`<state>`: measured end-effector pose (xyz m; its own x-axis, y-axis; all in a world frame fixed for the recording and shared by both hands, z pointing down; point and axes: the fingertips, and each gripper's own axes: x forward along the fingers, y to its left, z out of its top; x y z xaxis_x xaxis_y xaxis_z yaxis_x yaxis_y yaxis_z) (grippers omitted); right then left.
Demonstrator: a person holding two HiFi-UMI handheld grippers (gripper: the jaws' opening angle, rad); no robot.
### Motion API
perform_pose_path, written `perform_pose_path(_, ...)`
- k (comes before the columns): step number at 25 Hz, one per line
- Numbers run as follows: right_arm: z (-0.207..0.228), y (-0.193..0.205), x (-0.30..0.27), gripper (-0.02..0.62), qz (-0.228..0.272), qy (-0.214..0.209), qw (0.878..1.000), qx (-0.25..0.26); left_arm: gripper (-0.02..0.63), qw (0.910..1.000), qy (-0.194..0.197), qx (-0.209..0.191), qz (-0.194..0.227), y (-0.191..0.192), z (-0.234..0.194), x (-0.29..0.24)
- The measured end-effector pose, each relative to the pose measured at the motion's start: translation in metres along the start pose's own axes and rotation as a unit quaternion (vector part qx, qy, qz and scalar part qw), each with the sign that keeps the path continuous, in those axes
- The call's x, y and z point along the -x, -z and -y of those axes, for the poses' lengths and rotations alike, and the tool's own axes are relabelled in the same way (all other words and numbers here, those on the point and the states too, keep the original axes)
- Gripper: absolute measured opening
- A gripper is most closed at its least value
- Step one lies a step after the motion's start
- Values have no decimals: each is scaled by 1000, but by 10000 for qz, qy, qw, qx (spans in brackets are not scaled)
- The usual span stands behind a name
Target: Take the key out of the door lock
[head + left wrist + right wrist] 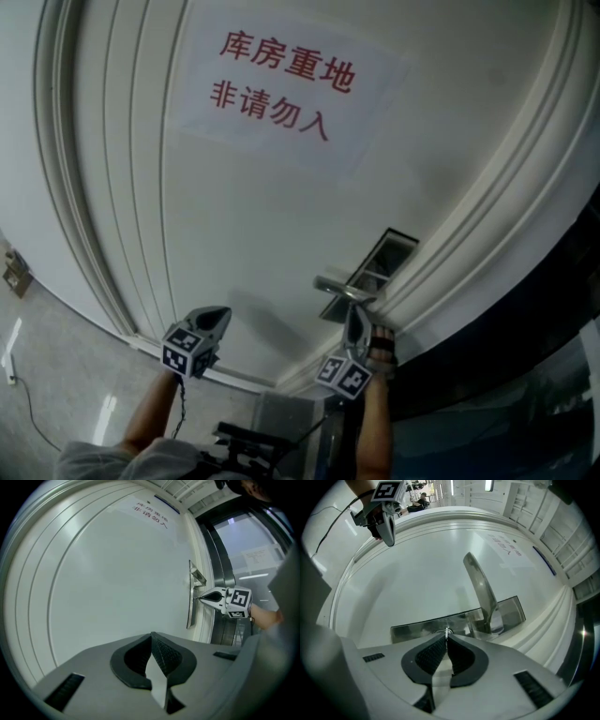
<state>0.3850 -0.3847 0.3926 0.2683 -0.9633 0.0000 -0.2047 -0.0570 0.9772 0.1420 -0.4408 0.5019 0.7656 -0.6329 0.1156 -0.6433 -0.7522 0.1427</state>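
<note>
Grey plastic left gripper [221,317], carried on a bare forearm and bearing a black-and-white marker cube, sits at seven o'clock in the head view, just short of the door and touching nothing. Its own view shows its black ribbed pads [165,656] met at the tips with nothing between them. Below and left of it, at eight o'clock, lies a pale floor [56,375] with a thin dark cable across it. A white door with raised moulded panel ribs [244,216] fills most of the view, smooth and matt. At twelve o'clock it carries a white paper sign [281,84] printed in red: 库房重地 over 非请勿入. Right of centre, at about four o'clock, a brushed-steel lock plate [417,629] is fixed flat near the door's edge, and a curved, polished steel lever handle [480,590] stands out from it. The small thin metal key [447,631] is in that plate beside the lever, seen edge-on. The grey right gripper [447,637] has its ribbed pads pinched on the key's head, nose nearly against the plate. Dark glass [525,375] lies beyond the door frame at three to five o'clock.
</note>
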Motion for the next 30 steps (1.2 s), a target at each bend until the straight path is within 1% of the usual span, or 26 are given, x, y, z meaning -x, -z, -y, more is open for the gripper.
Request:
perform_pose_path(4, 0, 0, 0, 23, -45, -6, 9998, 173, -8, 10000, -21, -12, 15, -1, -1, 3)
perform_pose_path(10, -1, 2, 1, 21, -148, -39, 9979, 629, -8, 10000, -47, -1, 41, -1, -1, 7)
perform_pose_path(15, -1, 1, 2, 20, -210, -44, 9961, 858, -8, 10000, -41, 7, 36, 1, 0, 10)
perform_pose_path(20, -3, 2, 1, 20, -249, -80, 9957, 883, -8, 10000, -53, 8, 50, 1, -2, 13)
perform_pose_path(24, -1, -5, 4, 20, -170, -108, 9967, 783, -8, 9999, -76, 38, 69, 0, -4, 15)
perform_pose_path(27, -1, -3, 3, 20, -230, -92, 9955, 911, -8, 10000, -77, 24, 58, 1, -4, 15)
perform_pose_path(30, -2, -5, 4, 20, -207, -121, 9957, 890, -8, 10000, -73, 31, 49, 3, -4, 16)
